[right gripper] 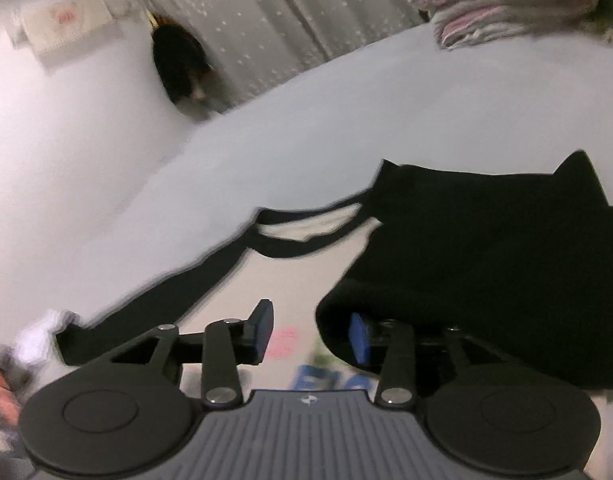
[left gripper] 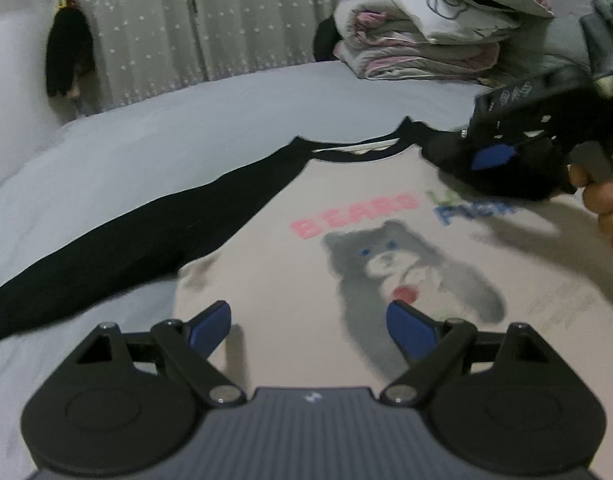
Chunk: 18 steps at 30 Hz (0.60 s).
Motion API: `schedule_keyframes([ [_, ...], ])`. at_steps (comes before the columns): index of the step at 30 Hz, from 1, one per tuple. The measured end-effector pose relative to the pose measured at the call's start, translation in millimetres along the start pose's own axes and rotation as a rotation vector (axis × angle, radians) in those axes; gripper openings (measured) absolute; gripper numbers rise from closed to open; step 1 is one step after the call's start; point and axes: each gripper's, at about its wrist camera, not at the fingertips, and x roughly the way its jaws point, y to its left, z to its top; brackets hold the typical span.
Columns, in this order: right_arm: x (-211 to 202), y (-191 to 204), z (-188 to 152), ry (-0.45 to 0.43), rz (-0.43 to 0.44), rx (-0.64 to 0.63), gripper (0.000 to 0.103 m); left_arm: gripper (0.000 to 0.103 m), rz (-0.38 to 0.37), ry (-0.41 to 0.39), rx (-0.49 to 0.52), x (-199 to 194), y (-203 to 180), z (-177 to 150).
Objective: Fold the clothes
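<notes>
A pale blue bed [left gripper: 154, 148] carries a cream raglan shirt [left gripper: 290, 280] lying face up, collar away from the camera, its long axis running from hem to neckline. A grey bear print sits on the chest under pink and blue lettering. The left black sleeve [left gripper: 118, 240] stretches flat out to the left. The right black sleeve [right gripper: 486, 264] is bunched and draped over one finger of the right gripper [right gripper: 312, 336], whose jaws stand partly open; whether they pinch cloth cannot be told. The left gripper [left gripper: 308, 326] hovers over the shirt's lower chest, jaws wide apart and empty, nearer the hem. Folded bedding [left gripper: 418, 36] is piled at the far edge.
</notes>
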Motion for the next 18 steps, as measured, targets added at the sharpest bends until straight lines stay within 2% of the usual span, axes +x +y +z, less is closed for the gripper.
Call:
schedule_keyframes([
  [3, -25.3, -9.4, 9.7, -0.057, 0.041, 0.069, 0.045, 0.089, -0.053, -0.026, 0.003, 5.6, -19.3, 24.0],
  [5, -40.8, -18.7, 14.7, -0.112, 0.026, 0.114, 0.048, 0.089, -0.092, -0.049, 0.026, 10.9, -36.7, 39.9],
  [8, -56.1, -36.5, 18.8, -0.179, -0.050, 0.188, 0.050, 0.089, -0.114, -0.078, 0.071, 24.8, -61.9, 56.0],
  [13, -62.1, -74.7, 24.1, -0.217, -0.102, 0.358, 0.050, 0.089, -0.138, -0.086, 0.144, 51.5, -99.4, 72.7],
  [18, -72.7, -99.5, 23.8, -0.271, -0.133, 0.464, 0.050, 0.087, -0.159, -0.111, 0.245, 70.7, -137.7, 82.9],
])
